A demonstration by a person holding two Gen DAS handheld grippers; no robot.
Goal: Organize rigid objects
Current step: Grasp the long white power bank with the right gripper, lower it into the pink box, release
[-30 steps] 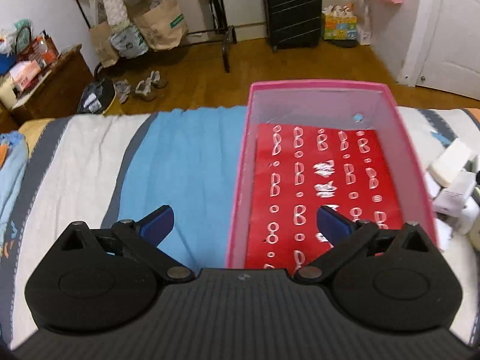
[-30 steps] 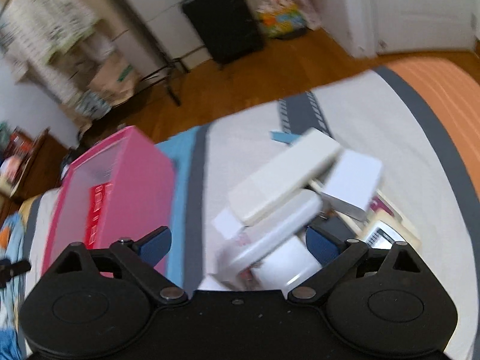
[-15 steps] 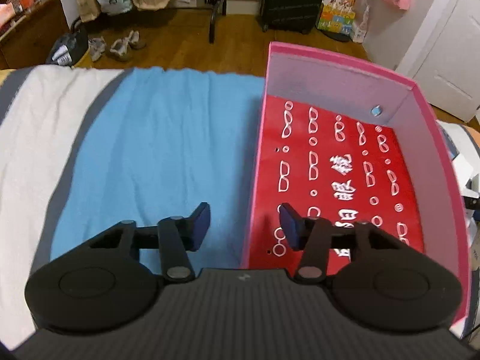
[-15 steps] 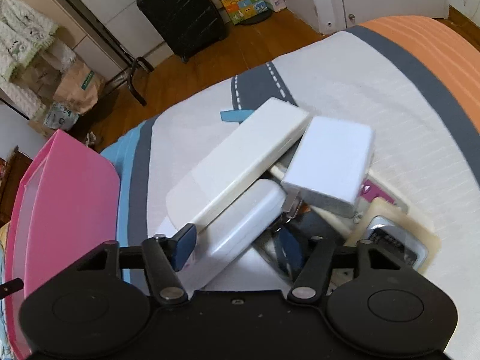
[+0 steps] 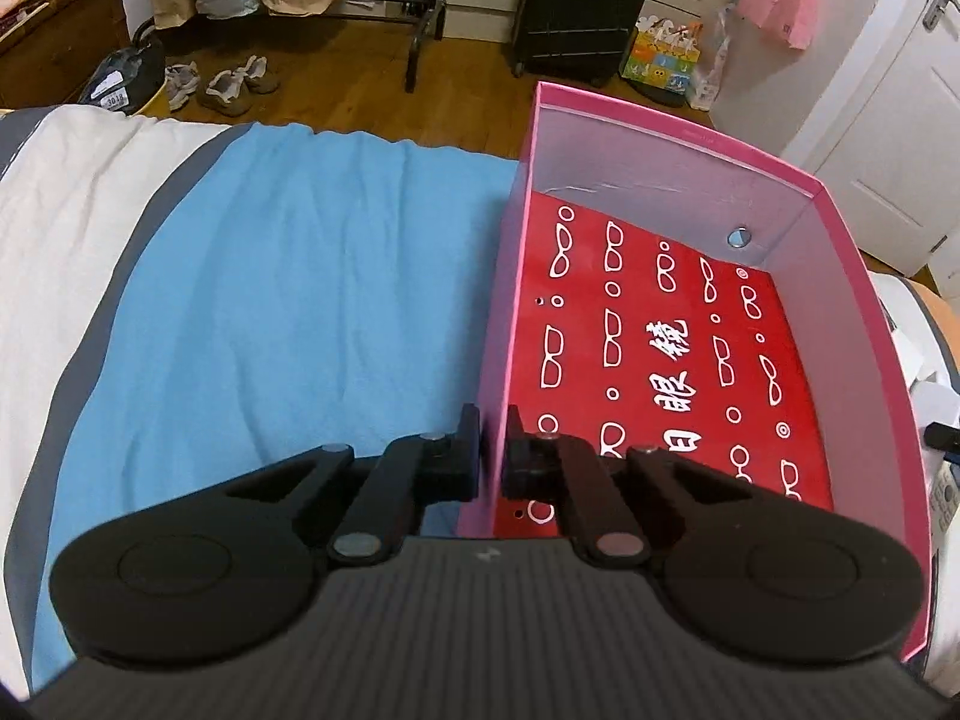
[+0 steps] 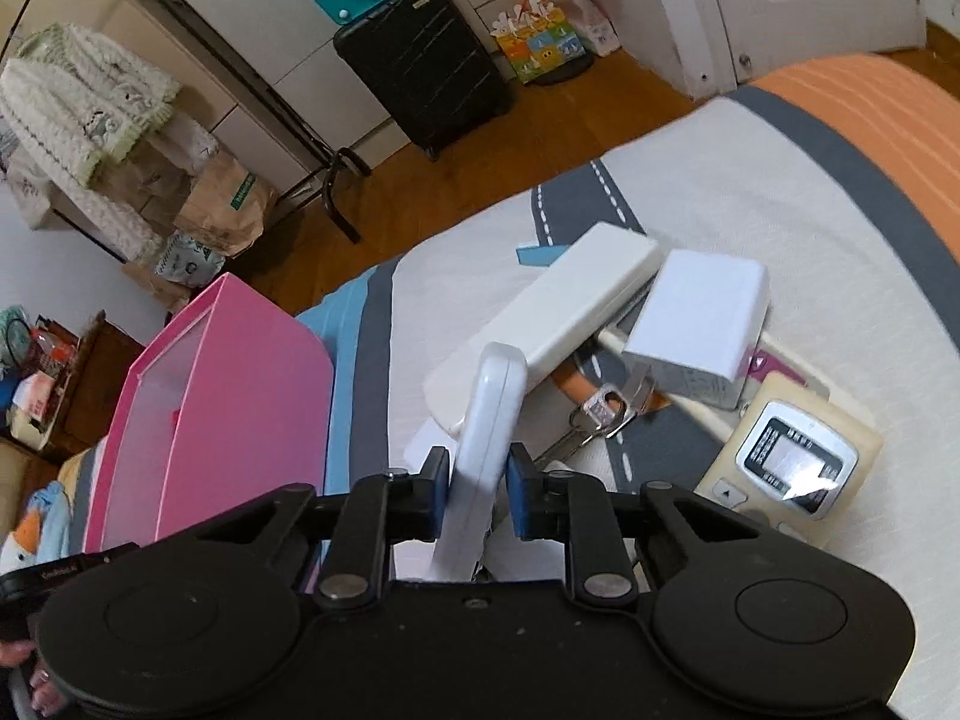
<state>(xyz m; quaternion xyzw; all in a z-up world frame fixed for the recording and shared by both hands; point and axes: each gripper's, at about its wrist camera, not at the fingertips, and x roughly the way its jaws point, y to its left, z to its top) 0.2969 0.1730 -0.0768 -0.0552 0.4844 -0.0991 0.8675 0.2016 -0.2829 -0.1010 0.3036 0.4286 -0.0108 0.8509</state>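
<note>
Big pink box [image 5: 852, 276] at two o'clock, left gripper [image 5: 493, 450] pinched tight on its near-left wall, steadying it. Right gripper [image 6: 477, 495], jaws just closing, clamps the slim white case [image 6: 489, 420] upended from the pile at one o'clock. Pickup step, I'd say; next, lift clear and swing toward nine o'clock.

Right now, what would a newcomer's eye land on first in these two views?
Probably the pink box with its red, glasses-patterned floor, on the bed right of the blue cloth; the left gripper has just closed its jaws on the box's near left wall. Next, the jumble of white devices: the right gripper has just closed its jaws on a slim white case, standing on edge beside a long white box and a keypad remote.
</note>
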